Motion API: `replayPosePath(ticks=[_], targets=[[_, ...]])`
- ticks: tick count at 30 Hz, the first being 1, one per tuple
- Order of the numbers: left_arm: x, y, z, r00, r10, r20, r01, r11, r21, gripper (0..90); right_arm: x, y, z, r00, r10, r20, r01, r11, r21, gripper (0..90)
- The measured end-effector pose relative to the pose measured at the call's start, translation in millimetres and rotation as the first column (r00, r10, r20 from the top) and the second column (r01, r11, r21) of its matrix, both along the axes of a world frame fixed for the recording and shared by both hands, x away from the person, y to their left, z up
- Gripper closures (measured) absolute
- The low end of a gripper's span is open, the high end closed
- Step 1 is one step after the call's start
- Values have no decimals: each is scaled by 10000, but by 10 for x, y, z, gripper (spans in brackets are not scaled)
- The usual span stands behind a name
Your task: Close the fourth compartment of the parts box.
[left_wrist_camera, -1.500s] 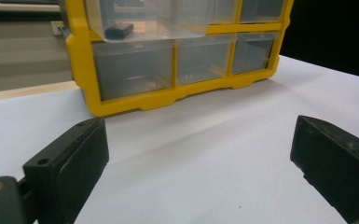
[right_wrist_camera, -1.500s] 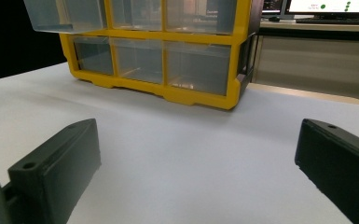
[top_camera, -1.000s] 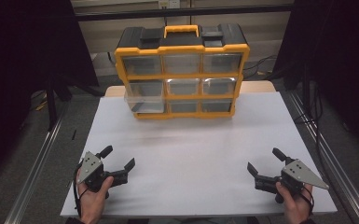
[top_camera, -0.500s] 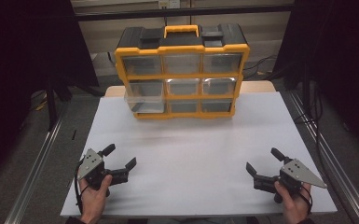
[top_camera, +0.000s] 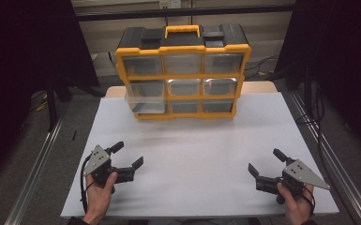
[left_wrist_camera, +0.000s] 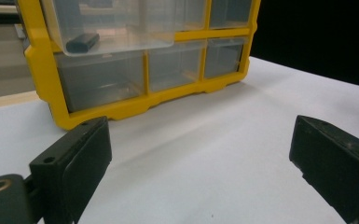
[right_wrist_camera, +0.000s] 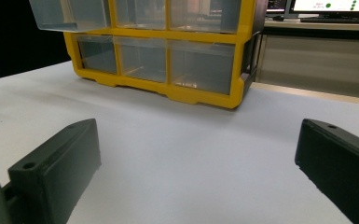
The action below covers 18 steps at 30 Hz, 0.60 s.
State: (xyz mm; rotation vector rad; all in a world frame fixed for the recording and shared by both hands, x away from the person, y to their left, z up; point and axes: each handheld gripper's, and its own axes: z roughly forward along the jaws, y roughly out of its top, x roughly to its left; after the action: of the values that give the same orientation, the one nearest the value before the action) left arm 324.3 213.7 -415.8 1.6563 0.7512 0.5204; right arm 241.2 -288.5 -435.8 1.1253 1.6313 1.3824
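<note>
Two grippers, both idle at the near edge of the white table [top_camera: 192, 154].

High view: left gripper [top_camera: 128, 154] near the front-left corner, right gripper [top_camera: 266, 162] near the front-right. Jaws on both spread wide, nothing held. Yellow drawer cabinet [top_camera: 183, 70] stands upright at the far edge, well apart from both. Its middle-left drawer [top_camera: 144, 92] is pulled out past the frame; the other drawers sit flush.

Left gripper view: jaws wide apart, bare table between them. Open drawer [left_wrist_camera: 112, 23] overhangs the bottom row and holds a small dark object [left_wrist_camera: 82, 42] near its front corner. Can't tell what it is.

Right gripper view: jaws wide apart, empty. Cabinet [right_wrist_camera: 168, 51] seen from its right end, with the protruding drawer [right_wrist_camera: 70, 14] at top left.

Risks, my read:
- The drawer sticks far out, so pressing down on its lip could tip the cabinet forward or pop the drawer off its rails.
- Going in for the dark object with only one hand, cabinet unbraced, could shove the whole box back.
- The object lies low against the drawer wall, so a jaw could catch the clear front edge.

Versus one second ago: both grippers sit in nearly the same spots and are just as open. Cabinet and drawer haven't moved.
</note>
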Motion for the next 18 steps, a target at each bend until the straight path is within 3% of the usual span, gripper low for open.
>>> replayPosePath(ticks=[3, 11, 18], targets=[[-18, -40, 18, 9997, -208, 147, 210, 9997, -106, 40, -3, 4, 3, 10000, 5, 4, -5, 10000, -31, 0], [33, -142, 83, 9963, -531, 668, 518, 9984, 208, 34, 0, 0, -1, 10000, 12, 4, -12, 10000, -25, 0], [92, -222, 91, 9934, -937, 659, 923, 9954, 242, 27, -2, 3, 2, 10000, 12, -2, -12, 10000, -39, 0]])
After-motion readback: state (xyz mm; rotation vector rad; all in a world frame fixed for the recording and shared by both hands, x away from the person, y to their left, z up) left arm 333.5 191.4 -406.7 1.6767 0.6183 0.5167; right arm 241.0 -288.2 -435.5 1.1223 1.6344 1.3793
